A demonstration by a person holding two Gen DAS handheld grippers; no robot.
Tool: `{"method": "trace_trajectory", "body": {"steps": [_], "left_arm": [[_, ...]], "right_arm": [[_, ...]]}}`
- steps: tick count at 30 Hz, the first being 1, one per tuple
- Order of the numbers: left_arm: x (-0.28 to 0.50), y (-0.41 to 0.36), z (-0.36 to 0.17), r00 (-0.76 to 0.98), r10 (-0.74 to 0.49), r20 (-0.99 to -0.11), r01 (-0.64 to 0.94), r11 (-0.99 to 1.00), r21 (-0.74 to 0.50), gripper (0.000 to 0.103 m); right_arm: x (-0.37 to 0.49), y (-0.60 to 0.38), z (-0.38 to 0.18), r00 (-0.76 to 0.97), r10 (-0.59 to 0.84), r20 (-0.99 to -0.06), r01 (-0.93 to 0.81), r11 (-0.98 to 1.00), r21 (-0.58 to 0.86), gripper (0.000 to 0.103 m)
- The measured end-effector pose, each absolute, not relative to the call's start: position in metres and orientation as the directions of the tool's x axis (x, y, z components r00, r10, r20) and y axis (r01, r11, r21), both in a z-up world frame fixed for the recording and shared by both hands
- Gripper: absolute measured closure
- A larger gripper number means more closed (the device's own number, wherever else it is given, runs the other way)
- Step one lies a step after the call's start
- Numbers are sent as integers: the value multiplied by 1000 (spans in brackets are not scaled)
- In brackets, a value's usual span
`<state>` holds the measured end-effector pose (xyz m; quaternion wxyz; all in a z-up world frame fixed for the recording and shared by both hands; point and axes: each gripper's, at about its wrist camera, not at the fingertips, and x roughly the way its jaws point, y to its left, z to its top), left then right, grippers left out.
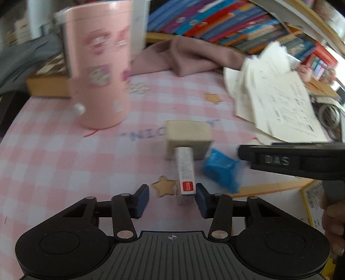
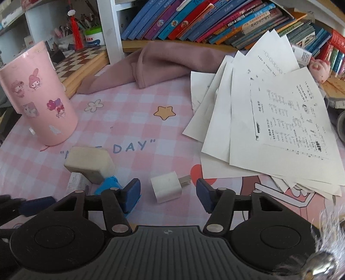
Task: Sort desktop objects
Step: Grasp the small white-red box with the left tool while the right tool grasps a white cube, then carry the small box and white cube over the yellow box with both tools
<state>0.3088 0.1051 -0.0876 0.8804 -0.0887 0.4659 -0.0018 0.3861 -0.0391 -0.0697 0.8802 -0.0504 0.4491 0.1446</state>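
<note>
In the left wrist view my left gripper [image 1: 172, 198] stands open over the pink checked mat [image 1: 64, 172]. A small white box with a red end label [image 1: 185, 170] lies between its blue pads, close against the right pad [image 1: 201, 200] and apart from the left one. Behind the box sit a beige block [image 1: 188, 137] and a crumpled blue wrapper [image 1: 222, 170]. In the right wrist view my right gripper [image 2: 168, 197] is open around a white charger plug [image 2: 167, 187], with its pads clear of the plug. The beige block [image 2: 89, 163] lies to its left.
A tall pink cup with stickers [image 2: 36, 97] stands at the left. Loose printed sheets [image 2: 269, 118] fan over the right side. A mauve cloth [image 2: 161, 62], a chessboard [image 2: 79, 60] and a shelf of books [image 2: 204, 19] line the back.
</note>
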Motion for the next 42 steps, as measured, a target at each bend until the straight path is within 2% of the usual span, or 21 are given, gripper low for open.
{"method": "trace_trajectory", "body": {"steps": [4,7,9,11,25,33,42], "left_arm": [[322,96,-90,582,-73,-810,-26,994,-108,63],[327,89,-93,590,-61,-805,18,998,-63,68],[326,88,-93,592,-55,-804,31,998,-46,84],[324,91,-92,585,-68,-808,29,998,-63,90],[274,124,-46,662,-210,-719,-2,960,-282,90],[227,131,-23,677,-295,-674,56,934,-353,90],[181,126,5,709,-365,-604,167,918,-359,90]], "right_arm": [[392,-37,-77,537,215,-816,-302,952,52,50],[395,-39,-83,526,219,-822,-288,955,70,62],[395,-43,-84,531,225,-817,-278,957,82,72],[394,-44,-83,537,230,-812,-274,957,90,73],[326,-51,-17,622,310,-719,-319,939,130,73],[270,-55,15,651,340,-679,-325,933,156,73],[202,-77,46,738,296,-606,-251,955,160,73]]}}
